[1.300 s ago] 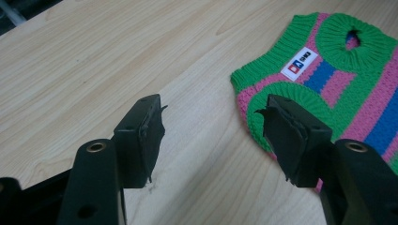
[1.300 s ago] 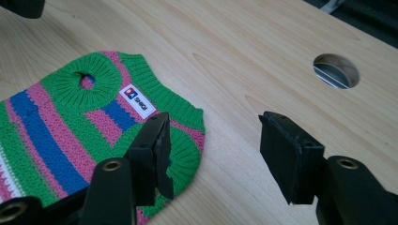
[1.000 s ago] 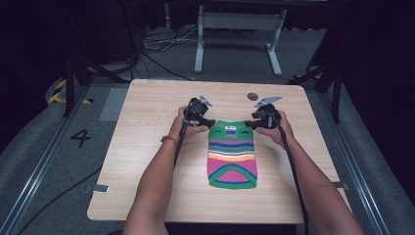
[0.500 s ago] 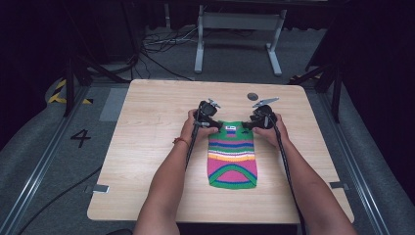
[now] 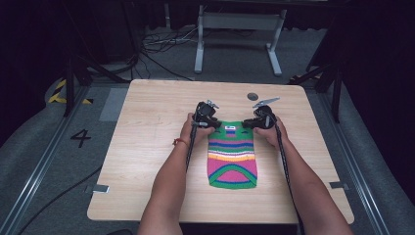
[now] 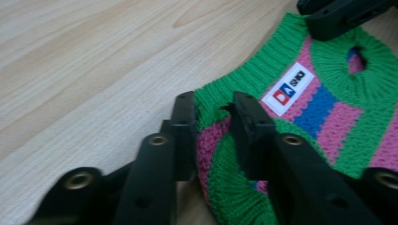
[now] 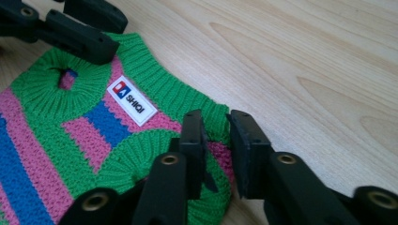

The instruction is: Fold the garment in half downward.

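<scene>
A small striped knitted sweater (image 5: pixel 232 156) is laid flat on the wooden bench (image 5: pixel 147 147), slightly toward 3 o'clock of the bench centre in the high view, with its collar end toward 12 o'clock and its hem toward 6 o'clock. Bands of green, pink, blue and yellow are seen across it, and a white label (image 7: pixel 131 100) is sewn just below the collar edge.

The left gripper (image 6: pixel 213 124) is placed at the collar corner on the 9 o'clock side. Its fingers (image 6: pixel 248 129) are held slightly apart, with the green ribbed edge of the knit lying between them; a firm clamp cannot be confirmed.

The right gripper (image 7: pixel 216 140) is placed at the collar corner on the 3 o'clock side. Its fingers (image 7: pixel 192 140) are likewise set a little apart, astride the ribbed corner of the fabric; whether the knit is pinched cannot be told.

Each gripper is held by a hand (image 5: pixel 192 131), the forearms entering from 6 o'clock. A small dark round disc (image 5: pixel 252 96) is noted on the bench toward 12 o'clock, apart from the sweater.
</scene>
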{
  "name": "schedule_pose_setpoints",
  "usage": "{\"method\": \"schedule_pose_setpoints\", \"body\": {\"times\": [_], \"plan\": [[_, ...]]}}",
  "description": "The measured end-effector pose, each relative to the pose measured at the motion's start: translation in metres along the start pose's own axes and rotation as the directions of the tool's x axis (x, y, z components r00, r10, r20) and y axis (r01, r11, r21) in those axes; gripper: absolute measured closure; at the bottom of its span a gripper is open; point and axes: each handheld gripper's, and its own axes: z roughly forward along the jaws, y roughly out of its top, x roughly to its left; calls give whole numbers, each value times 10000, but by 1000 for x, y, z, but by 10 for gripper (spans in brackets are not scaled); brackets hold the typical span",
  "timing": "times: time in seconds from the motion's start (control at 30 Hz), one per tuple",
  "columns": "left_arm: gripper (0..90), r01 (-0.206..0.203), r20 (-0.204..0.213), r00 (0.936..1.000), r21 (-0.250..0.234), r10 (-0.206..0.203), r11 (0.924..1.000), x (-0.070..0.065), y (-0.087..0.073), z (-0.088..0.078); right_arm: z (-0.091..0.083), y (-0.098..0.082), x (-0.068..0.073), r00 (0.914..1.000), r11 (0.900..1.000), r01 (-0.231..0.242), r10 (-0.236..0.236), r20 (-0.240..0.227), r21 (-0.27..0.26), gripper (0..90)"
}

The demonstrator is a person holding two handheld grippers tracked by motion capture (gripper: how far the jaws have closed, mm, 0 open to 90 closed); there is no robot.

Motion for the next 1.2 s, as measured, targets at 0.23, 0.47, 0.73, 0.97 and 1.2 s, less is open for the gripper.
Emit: {"method": "schedule_pose_setpoints", "body": {"times": [0.23,0.47,0.73,0.97,1.2], "plan": [[827,-518,-457,9977,-173,509,9985,-3,3,-6,-1,3,5,9982,9986,532,-533,257,54,857],[834,-994,-1108,9892,-301,955,9946,-7,12,-16,-8,9,8,9970,9968,729,-719,287,-341,860],[827,-1335,-1494,9819,-1126,1160,9846,-16,28,-48,-34,27,14,9929,9874,1141,-1095,468,-1094,860],[824,-1686,-1371,9792,-1406,1495,9756,-21,18,-62,-52,25,24,9886,9770,1505,-1481,271,-1509,860],[836,-2094,-1329,9724,-1321,1920,9689,-29,8,-72,-59,19,38,9811,9669,1924,-1934,106,-1678,860]]}}
